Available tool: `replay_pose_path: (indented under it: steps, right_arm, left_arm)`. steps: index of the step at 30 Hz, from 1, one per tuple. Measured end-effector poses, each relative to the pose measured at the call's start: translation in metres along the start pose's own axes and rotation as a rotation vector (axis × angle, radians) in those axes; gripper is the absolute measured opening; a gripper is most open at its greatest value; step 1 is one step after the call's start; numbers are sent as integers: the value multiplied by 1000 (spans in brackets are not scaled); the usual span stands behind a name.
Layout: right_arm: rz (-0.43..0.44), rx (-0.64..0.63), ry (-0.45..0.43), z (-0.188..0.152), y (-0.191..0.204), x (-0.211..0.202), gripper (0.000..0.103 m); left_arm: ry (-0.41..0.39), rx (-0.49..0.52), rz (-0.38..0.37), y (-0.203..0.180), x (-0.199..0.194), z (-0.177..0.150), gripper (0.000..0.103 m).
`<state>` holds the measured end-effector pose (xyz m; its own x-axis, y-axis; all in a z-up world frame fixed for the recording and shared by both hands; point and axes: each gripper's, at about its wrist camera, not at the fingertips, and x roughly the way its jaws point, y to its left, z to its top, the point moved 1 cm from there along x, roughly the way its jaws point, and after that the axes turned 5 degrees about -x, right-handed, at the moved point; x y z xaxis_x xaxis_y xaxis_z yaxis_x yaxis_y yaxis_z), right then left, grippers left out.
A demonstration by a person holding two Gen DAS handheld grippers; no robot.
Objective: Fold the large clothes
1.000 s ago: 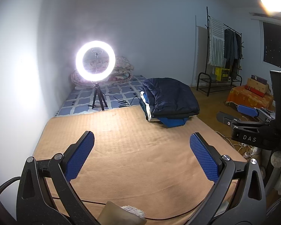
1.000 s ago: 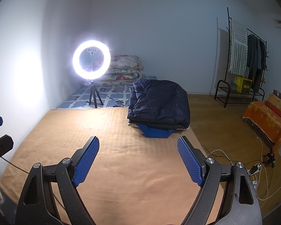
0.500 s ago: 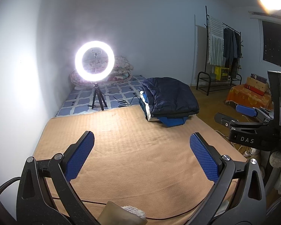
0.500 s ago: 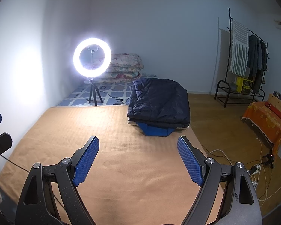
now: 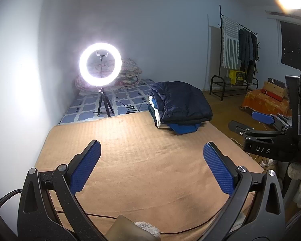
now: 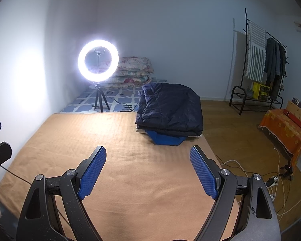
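Over the tan blanket-covered bed [image 5: 142, 160], seen from the left wrist, the left gripper [image 5: 151, 154] gapes wide with nothing between its blue pads. A folded navy quilted coat [image 5: 182, 102] tops a stack at the far right edge.

From the right wrist, the right gripper [image 6: 148, 161] is likewise spread and empty. Folding looks finished; no loose garment shows.

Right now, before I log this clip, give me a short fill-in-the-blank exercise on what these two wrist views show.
1. The dark jacket tops a folded stack on the ____ blanket.
2. Both the left claw and the right claw are ____.
3. The ring light stands on a ____.

Missing words: tan; open; tripod
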<state>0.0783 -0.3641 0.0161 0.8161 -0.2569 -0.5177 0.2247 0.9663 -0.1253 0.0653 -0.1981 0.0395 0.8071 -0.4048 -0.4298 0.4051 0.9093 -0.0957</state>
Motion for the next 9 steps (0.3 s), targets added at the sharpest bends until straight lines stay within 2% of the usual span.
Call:
replay_pose_path:
  steps: [9]
  right_arm:
    - [2, -2, 3, 1, -1, 0, 85]
  left_arm:
    - [-33, 21, 16, 2, -2, -1, 103]
